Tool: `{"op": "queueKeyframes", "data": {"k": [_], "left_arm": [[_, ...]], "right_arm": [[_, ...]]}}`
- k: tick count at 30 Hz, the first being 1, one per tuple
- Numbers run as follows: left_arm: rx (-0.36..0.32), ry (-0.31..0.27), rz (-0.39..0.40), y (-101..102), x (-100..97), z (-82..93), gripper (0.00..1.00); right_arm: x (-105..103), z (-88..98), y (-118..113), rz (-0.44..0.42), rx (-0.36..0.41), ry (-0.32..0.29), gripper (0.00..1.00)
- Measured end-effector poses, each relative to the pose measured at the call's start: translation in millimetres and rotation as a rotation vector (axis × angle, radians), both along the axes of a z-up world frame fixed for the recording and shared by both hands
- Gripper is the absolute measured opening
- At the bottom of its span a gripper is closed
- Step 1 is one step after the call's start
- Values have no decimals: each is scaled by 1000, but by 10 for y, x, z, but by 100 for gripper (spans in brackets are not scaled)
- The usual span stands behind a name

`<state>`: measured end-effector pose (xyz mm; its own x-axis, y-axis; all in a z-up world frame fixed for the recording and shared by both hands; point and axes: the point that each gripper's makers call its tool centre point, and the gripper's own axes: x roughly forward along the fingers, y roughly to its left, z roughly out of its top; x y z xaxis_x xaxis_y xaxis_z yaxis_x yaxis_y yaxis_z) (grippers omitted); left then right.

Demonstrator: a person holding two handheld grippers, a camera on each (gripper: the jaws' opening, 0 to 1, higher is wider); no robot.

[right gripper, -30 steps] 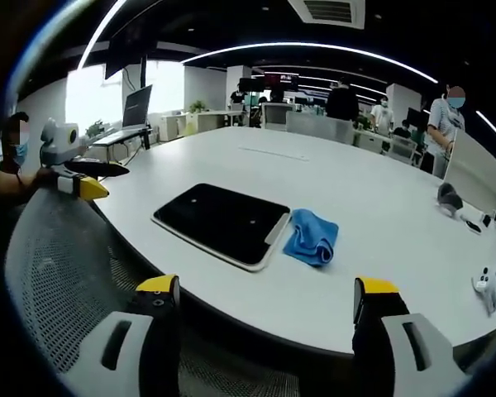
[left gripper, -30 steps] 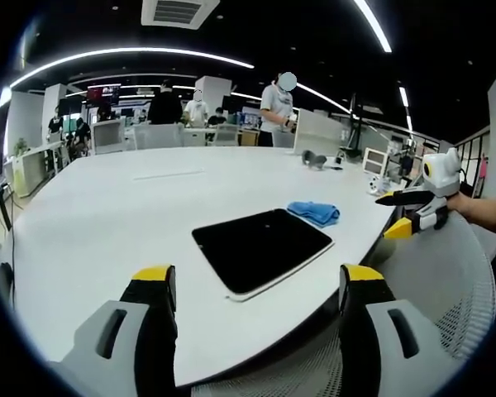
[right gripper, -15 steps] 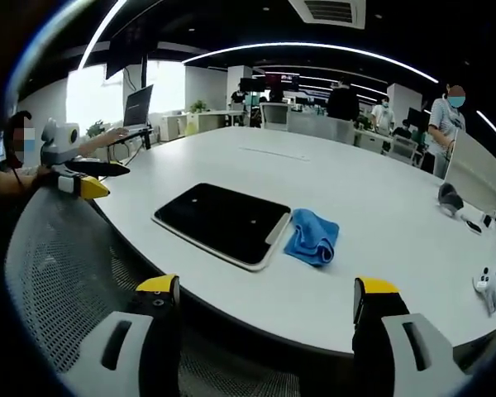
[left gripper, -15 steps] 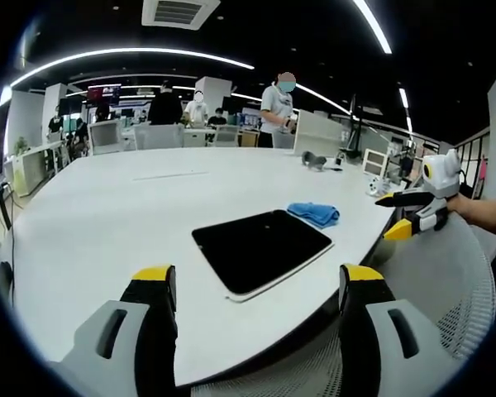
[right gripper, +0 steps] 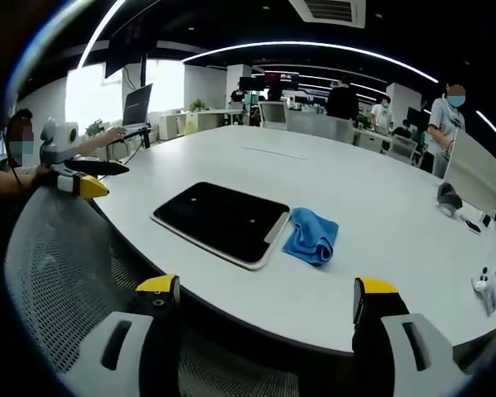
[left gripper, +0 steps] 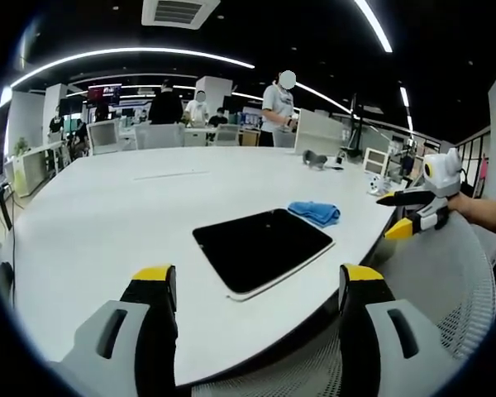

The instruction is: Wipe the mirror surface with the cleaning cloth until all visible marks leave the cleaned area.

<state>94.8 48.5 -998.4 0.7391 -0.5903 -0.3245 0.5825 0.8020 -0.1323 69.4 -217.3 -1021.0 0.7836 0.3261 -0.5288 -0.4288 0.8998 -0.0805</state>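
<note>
A flat dark mirror (left gripper: 261, 247) (right gripper: 219, 220) with a pale rim lies near the front edge of the white table (left gripper: 107, 215) (right gripper: 380, 215). A crumpled blue cloth (left gripper: 315, 212) (right gripper: 312, 236) rests on the table, touching the mirror's far short end. My left gripper (left gripper: 256, 285) hangs open in front of the table edge, nothing between its yellow-tipped jaws. My right gripper (right gripper: 260, 298) is open too, short of the table. Each gripper also appears at the side of the other's view, the right gripper (left gripper: 409, 211) and the left gripper (right gripper: 87, 175), held by a hand.
A grey mesh chair back (left gripper: 446, 281) (right gripper: 58, 265) stands between me and the table. A grey object (left gripper: 315, 160) (right gripper: 450, 197) and small white devices (right gripper: 489, 279) lie on the table's far part. Several people stand among desks behind.
</note>
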Motion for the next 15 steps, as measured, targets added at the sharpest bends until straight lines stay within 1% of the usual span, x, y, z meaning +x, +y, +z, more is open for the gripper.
{"op": "queueKeyframes", "data": {"k": [15], "left_arm": [[-4, -1, 1, 0, 2, 7, 78]], "right_arm": [[5, -21, -13, -3, -3, 9, 84]]}}
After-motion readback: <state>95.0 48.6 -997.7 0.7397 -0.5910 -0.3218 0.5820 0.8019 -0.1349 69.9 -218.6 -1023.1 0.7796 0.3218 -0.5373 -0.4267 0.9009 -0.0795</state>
